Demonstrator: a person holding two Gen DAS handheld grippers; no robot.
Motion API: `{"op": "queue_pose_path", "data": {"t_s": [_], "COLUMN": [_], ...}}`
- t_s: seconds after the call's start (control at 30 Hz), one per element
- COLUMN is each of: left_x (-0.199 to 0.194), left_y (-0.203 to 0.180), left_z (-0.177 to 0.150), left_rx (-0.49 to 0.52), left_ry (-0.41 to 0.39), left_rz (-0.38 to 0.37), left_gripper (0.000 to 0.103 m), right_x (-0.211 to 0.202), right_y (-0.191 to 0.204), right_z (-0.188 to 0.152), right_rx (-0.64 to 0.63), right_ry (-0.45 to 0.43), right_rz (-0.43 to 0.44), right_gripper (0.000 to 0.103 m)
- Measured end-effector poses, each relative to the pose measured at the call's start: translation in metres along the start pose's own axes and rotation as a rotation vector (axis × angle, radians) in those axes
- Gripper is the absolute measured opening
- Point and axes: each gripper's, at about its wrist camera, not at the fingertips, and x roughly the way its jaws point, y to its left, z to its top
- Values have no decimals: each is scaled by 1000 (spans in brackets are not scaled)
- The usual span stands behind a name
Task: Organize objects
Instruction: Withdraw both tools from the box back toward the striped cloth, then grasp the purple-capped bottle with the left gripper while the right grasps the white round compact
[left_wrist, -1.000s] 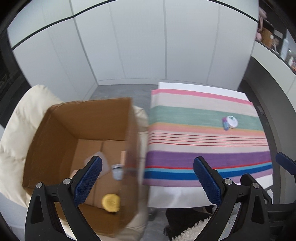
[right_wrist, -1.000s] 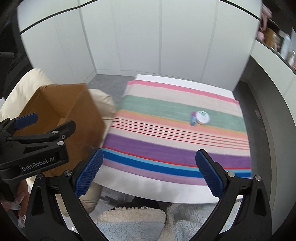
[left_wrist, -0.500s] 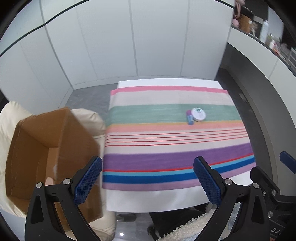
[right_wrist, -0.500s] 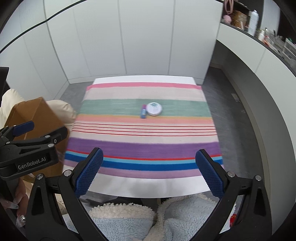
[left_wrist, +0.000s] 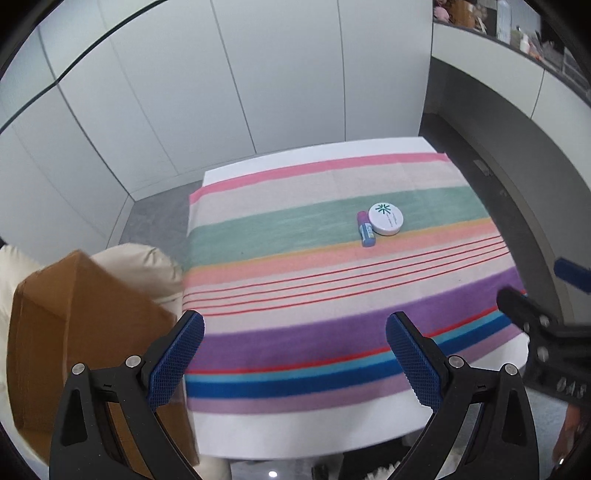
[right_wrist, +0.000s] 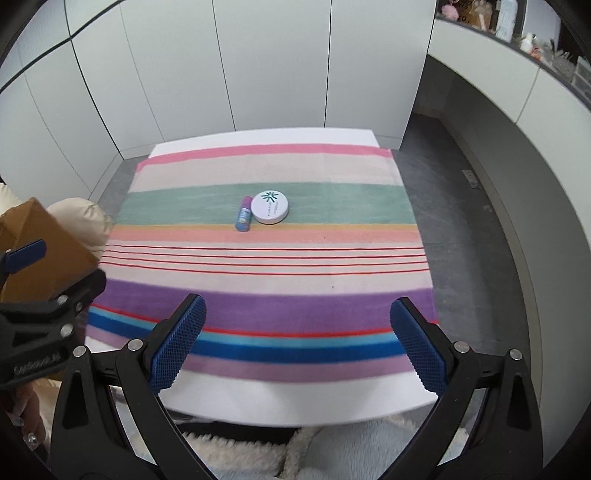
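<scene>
A round white tin (left_wrist: 386, 218) (right_wrist: 270, 207) with a green star mark lies on the green band of a striped cloth (left_wrist: 332, 280) (right_wrist: 266, 258). A small purple and blue tube (left_wrist: 366, 229) (right_wrist: 243, 218) lies just left of it, touching or nearly so. My left gripper (left_wrist: 295, 358) hangs open and empty over the table's near edge. My right gripper (right_wrist: 297, 345) is also open and empty there, with the tin and tube well ahead of both. A brown cardboard box (left_wrist: 70, 332) (right_wrist: 40, 243) stands left of the table, its inside hidden.
The box rests on a cream cushion (left_wrist: 144, 266) (right_wrist: 79, 218). White panel walls close off the back. A grey counter (right_wrist: 524, 155) curves along the right with small items on a top shelf. Fluffy pale fabric (right_wrist: 332, 450) lies below the table's near edge.
Both grippers have swung right, away from the box and toward the table. The box interior has dropped out of view; the tin and tube now sit nearer the centre.
</scene>
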Motion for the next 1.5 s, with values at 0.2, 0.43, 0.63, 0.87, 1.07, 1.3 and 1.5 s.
{"op": "queue_pose_path", "data": {"t_s": [0.2,0.43,0.63,0.87,1.07,1.3,1.5], "left_x": [68,142,180,194,196,215,208], "left_y": [-12,-23,-26,-32,-50,-72,-81], "left_z": [10,24,33,35,43,69,76], "left_rx": [-6,-66,-114,-94,-71,-113,-94], "left_ry": [69,119,123,115,99,126,105], "left_rz": [-1,-39,-81,-92,-108,-53,-66], "left_gripper": [100,100,100,100,99,64,19], "right_x": [73,156,217,237,233,222,204], "right_y": [-15,-22,1,26,10,-29,-38], "right_z": [22,53,69,76,77,75,70], "right_rx": [-39,-34,-141,-249,-226,-149,-126], "right_ry": [26,55,66,-1,-11,5,20], "right_rz": [7,92,123,124,107,49,41], "right_gripper": [101,101,101,63,60,60,60]}}
